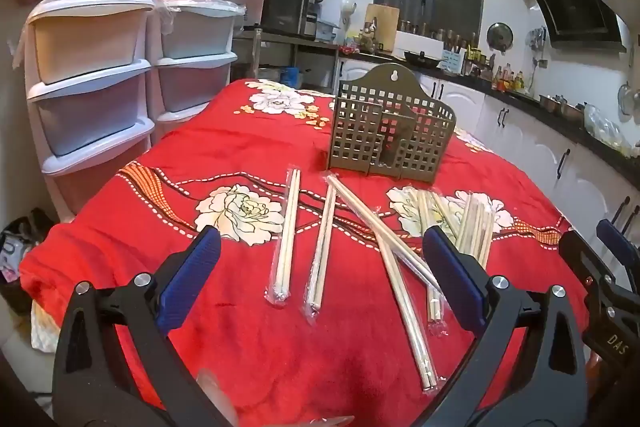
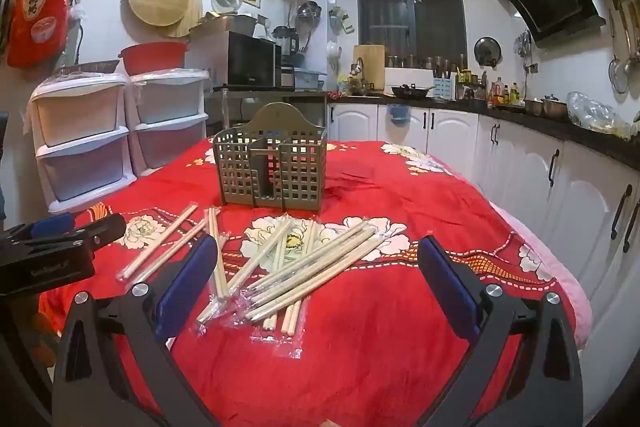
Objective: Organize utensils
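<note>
A brown lattice utensil holder point(image 1: 390, 131) stands upright on the red floral tablecloth point(image 1: 248, 155), just above centre in the left wrist view and left of centre in the right wrist view point(image 2: 272, 163). Its compartments hold nothing that can be seen through the grid.

Wrapped chopstick pairs point(image 1: 288, 231) lie flat on the cloth in front of the holder, in the middle of both frames. Two pairs lie parallel and apart at centre left; others cross one another toward lower right. In the right wrist view the larger heap point(image 2: 304, 267) overlaps at centre, its wrappers touching.

The left gripper point(image 1: 320, 247) hovers over the cloth at the bottom of its frame, jaws spread wide, gripping nothing. The right gripper point(image 2: 316, 259) sits likewise, jaws released and empty, the heap lying between its blue pads point(image 2: 186, 287).

White drawer units point(image 1: 92, 75) stand at the left edge.
</note>
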Motion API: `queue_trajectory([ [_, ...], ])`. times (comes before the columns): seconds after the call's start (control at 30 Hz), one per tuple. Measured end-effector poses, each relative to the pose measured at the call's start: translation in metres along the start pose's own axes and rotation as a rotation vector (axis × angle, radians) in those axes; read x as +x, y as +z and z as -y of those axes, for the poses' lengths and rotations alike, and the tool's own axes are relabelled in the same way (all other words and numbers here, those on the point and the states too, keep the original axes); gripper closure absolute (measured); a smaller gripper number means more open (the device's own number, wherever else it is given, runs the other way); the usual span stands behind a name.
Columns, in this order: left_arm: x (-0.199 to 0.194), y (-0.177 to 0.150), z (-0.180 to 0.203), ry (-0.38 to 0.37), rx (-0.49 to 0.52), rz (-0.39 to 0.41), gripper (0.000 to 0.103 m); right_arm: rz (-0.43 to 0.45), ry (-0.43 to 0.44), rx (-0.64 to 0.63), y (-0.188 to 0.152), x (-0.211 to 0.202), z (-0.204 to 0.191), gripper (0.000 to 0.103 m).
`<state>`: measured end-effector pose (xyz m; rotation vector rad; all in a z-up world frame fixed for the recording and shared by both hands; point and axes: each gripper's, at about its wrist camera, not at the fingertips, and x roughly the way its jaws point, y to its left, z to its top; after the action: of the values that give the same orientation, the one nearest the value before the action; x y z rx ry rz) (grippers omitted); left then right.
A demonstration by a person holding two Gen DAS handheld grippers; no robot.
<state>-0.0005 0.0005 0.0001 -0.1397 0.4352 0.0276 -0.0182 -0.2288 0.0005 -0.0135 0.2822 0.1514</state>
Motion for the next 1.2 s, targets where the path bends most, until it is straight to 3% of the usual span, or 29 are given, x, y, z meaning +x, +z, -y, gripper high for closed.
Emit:
queue_trajectory([
  [1.2,-0.0025,-0.0022,0.0067,-0.018,0.005,-0.011,0.01,0.001,0.005,-0.002,0.001,-0.0008,-0.0007,0.006],
])
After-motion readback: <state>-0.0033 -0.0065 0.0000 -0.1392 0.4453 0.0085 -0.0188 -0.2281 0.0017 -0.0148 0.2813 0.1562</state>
